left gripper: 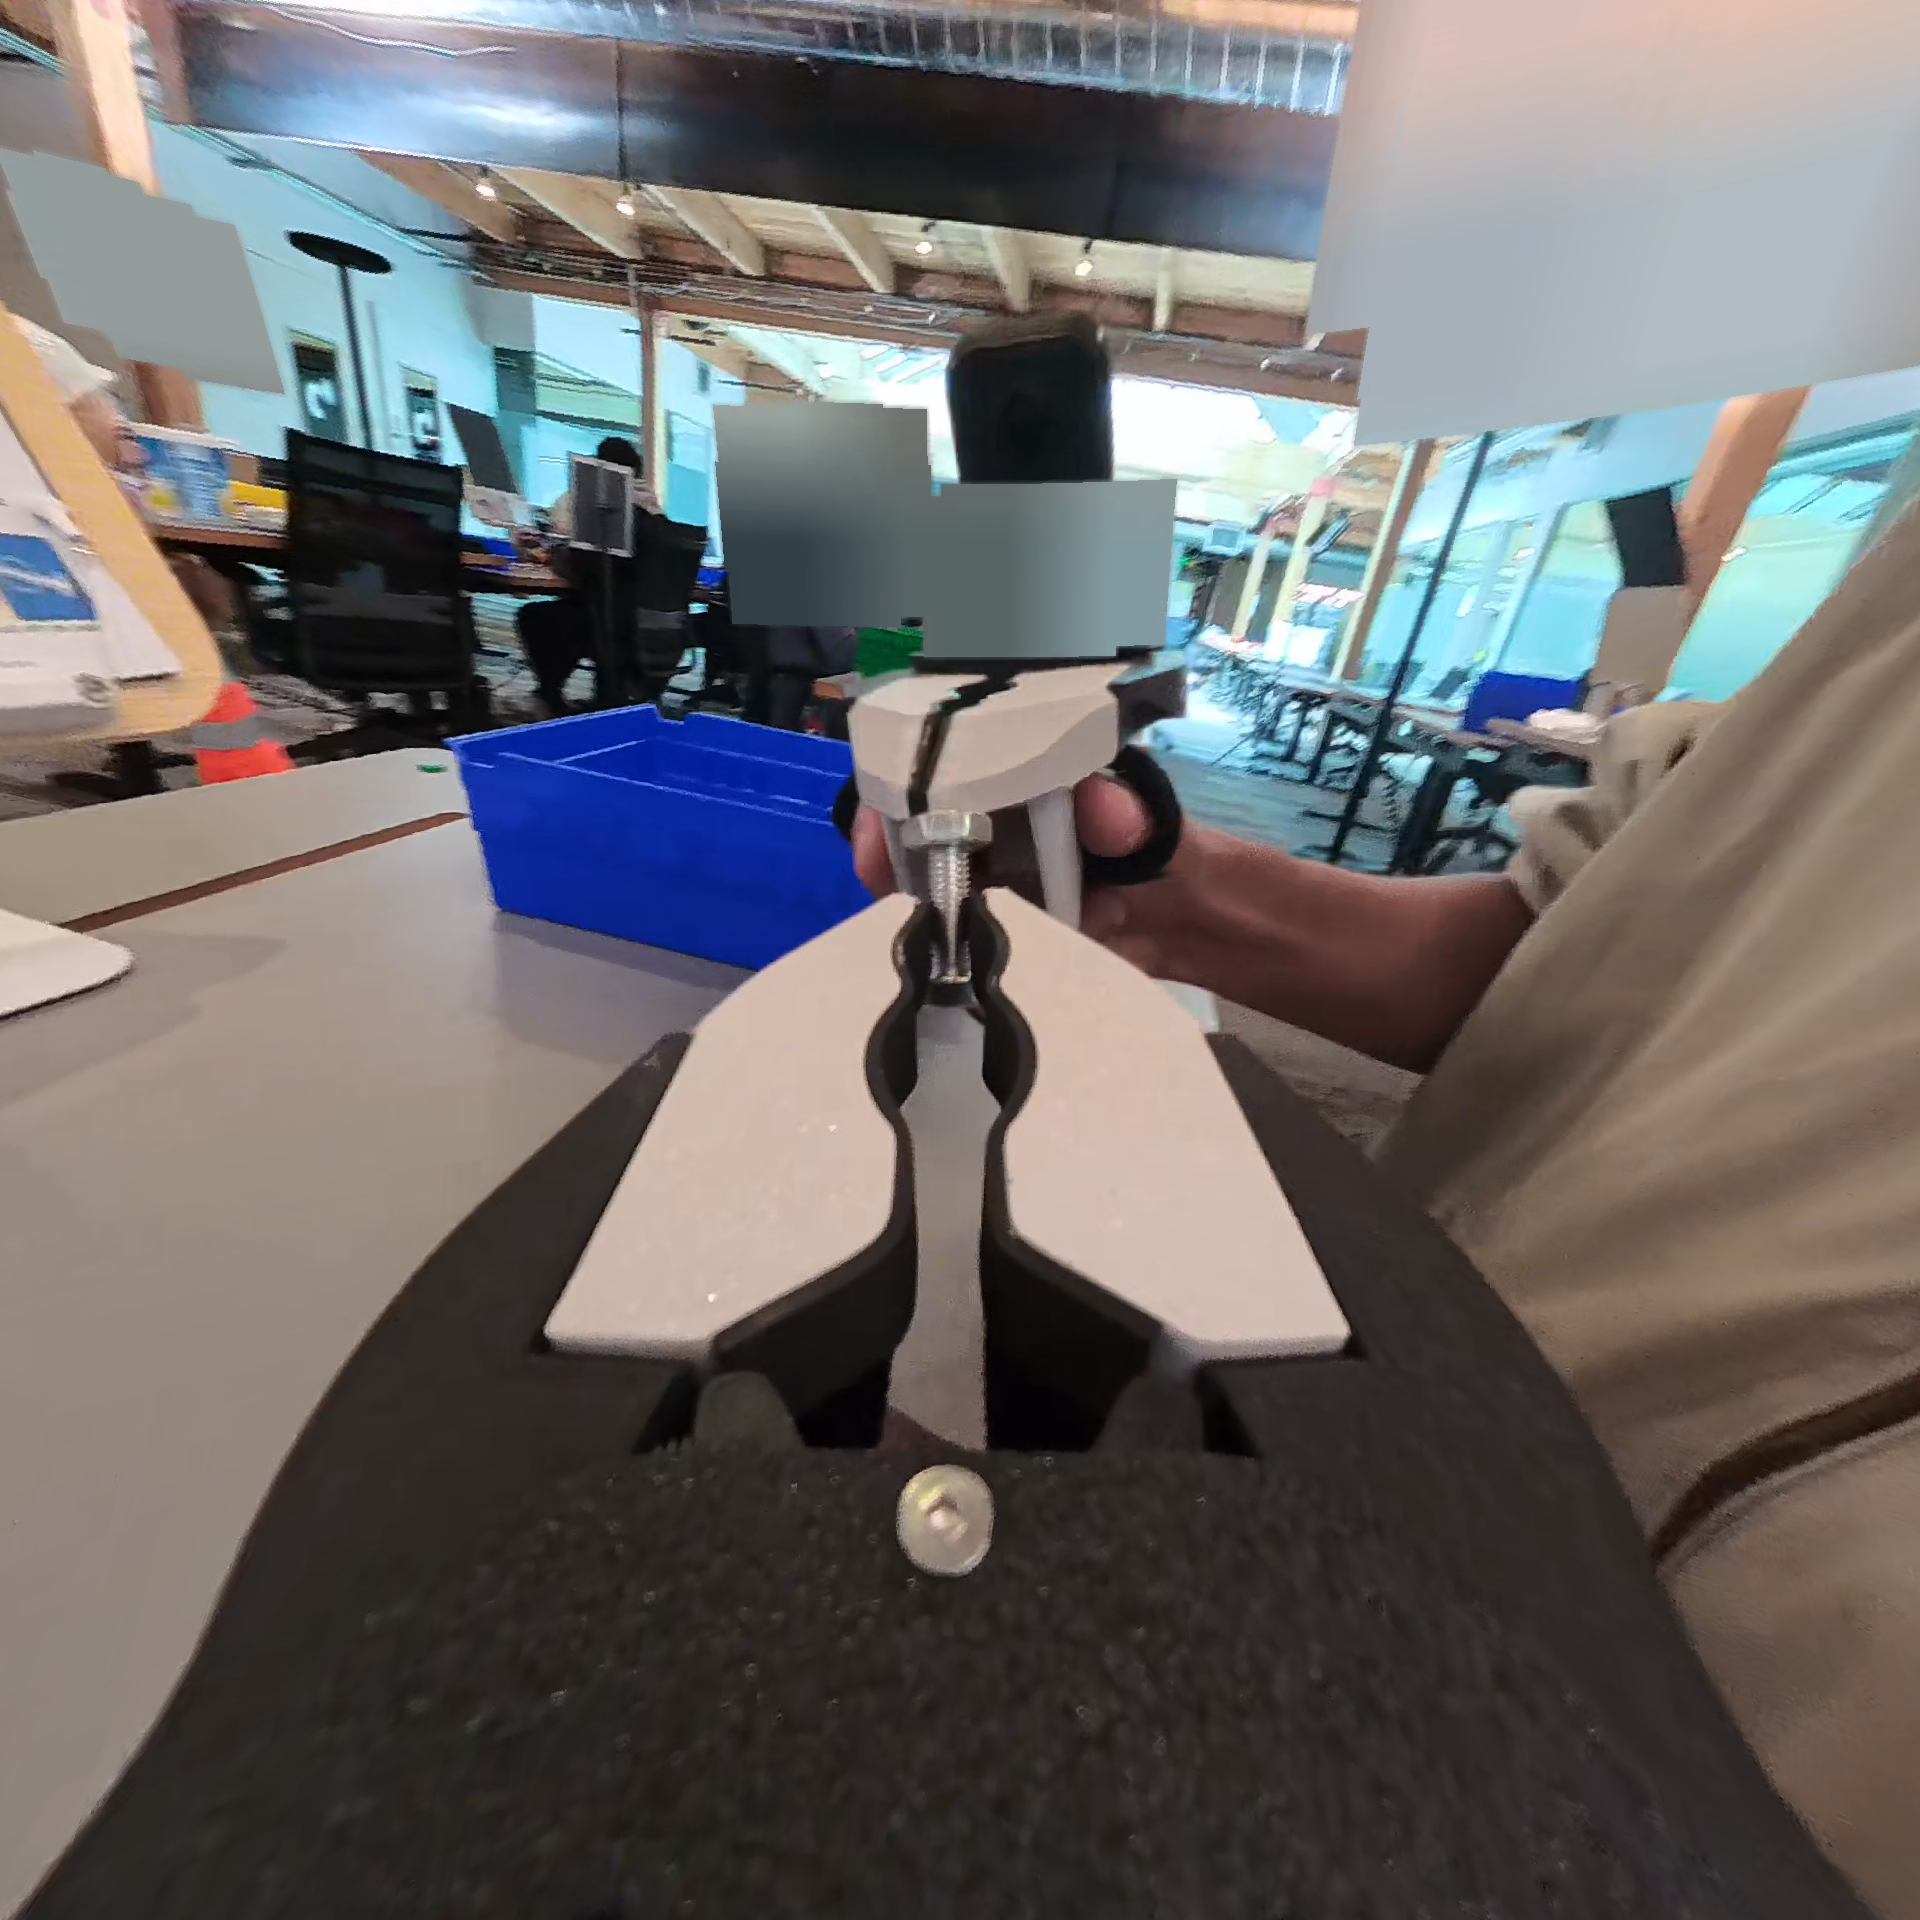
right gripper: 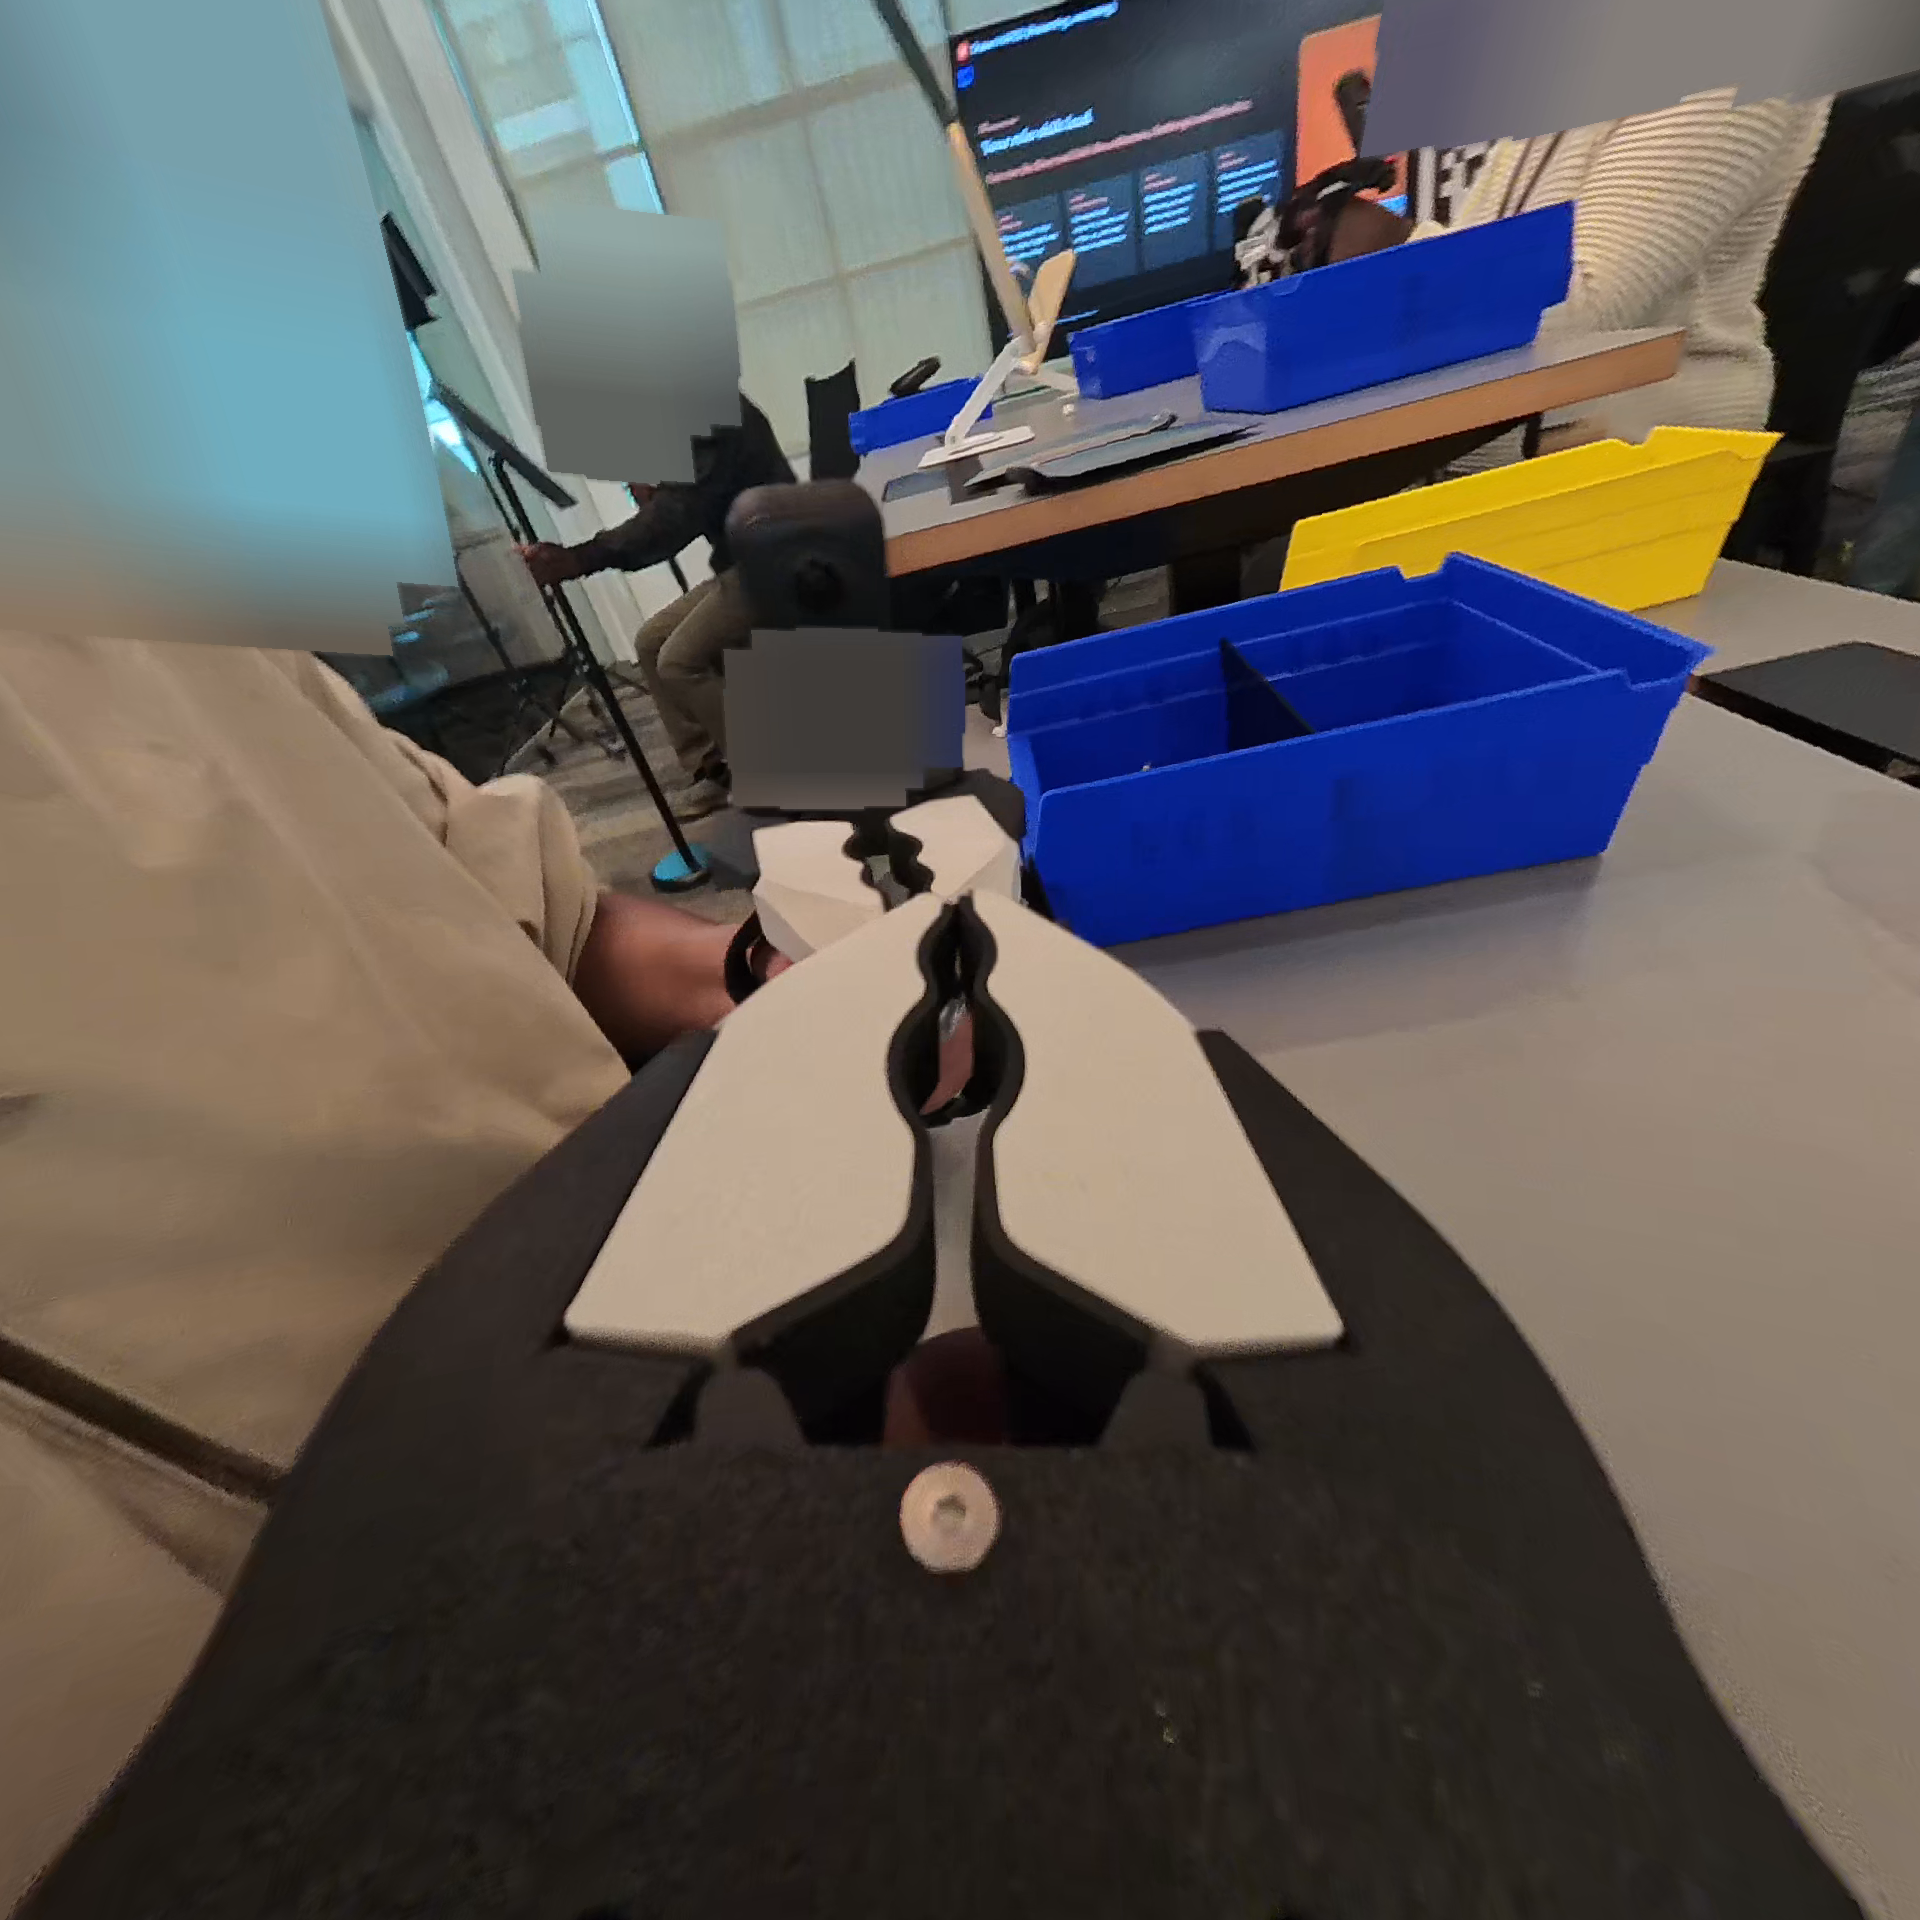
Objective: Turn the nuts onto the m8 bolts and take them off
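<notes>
In the left wrist view my left gripper (left gripper: 951,904) is shut on the threaded shaft of a silver bolt (left gripper: 948,904), which stands upright above the grey table (left gripper: 260,1091). A hex piece (left gripper: 945,831) sits at the bolt's top end; I cannot tell whether it is the head or a nut. My right gripper (left gripper: 920,800) is just above it, its fingertips together, with the hex piece right under them. In the right wrist view my right gripper (right gripper: 956,912) is shut. A bit of metal (right gripper: 954,1016) shows through the gap behind the tips. The left gripper (right gripper: 883,862) lies just beyond.
A blue bin (left gripper: 644,831) stands on the table behind the grippers; it has a divider in the right wrist view (right gripper: 1351,810). A yellow bin (right gripper: 1538,520) and a flat black item (right gripper: 1829,696) lie farther right. A white object (left gripper: 42,966) is at the left edge.
</notes>
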`<state>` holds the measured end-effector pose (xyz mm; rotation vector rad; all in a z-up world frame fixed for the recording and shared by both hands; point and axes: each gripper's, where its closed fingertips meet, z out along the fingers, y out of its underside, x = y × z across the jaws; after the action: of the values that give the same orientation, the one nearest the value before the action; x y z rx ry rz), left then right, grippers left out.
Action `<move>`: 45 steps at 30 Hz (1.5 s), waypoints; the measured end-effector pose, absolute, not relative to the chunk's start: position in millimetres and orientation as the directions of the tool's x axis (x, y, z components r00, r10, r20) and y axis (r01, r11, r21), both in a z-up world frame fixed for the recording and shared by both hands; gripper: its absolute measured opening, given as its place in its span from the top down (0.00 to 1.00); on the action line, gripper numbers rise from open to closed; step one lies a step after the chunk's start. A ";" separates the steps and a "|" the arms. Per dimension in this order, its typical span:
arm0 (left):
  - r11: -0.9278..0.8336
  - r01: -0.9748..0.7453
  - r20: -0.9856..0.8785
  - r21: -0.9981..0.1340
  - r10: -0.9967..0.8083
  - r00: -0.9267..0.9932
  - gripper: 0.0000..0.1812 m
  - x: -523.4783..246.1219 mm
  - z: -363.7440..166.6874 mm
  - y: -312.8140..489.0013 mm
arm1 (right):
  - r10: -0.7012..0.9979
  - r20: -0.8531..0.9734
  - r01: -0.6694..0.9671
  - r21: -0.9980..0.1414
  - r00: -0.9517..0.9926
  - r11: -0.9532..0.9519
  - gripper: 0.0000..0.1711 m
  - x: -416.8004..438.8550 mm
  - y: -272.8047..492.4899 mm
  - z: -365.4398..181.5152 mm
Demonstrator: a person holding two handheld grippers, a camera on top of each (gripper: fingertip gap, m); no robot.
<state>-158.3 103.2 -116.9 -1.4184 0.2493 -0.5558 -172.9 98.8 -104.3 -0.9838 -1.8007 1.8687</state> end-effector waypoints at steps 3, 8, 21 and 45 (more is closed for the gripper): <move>0.066 0.078 0.047 -0.995 -0.383 0.923 0.96 -162.4 -120.6 111.3 | 0.730 -0.285 0.223 -0.957 -0.622 -0.185 1.00 -177.3 104.1 -107.1; 0.062 -0.159 -0.167 -0.985 -0.142 0.976 0.96 -171.4 -120.0 117.2 | 0.797 -0.356 0.219 -0.934 -0.489 -0.283 1.00 -184.1 110.7 -107.8; 0.075 0.077 0.041 -0.994 -0.399 0.916 0.96 -146.4 -107.8 103.4 | 0.755 -0.164 0.129 -0.986 -0.634 -0.106 0.84 -155.6 109.4 -101.6; 0.019 -0.430 -0.431 -0.902 -0.030 0.902 0.96 -163.5 -121.0 117.8 | 0.774 -0.442 0.197 -0.896 -0.453 -0.397 0.92 -170.3 109.2 -114.9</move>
<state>-163.5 117.8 -121.0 -1.5308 0.3754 0.3220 -170.3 109.2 -114.9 -1.3309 -1.4086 1.9041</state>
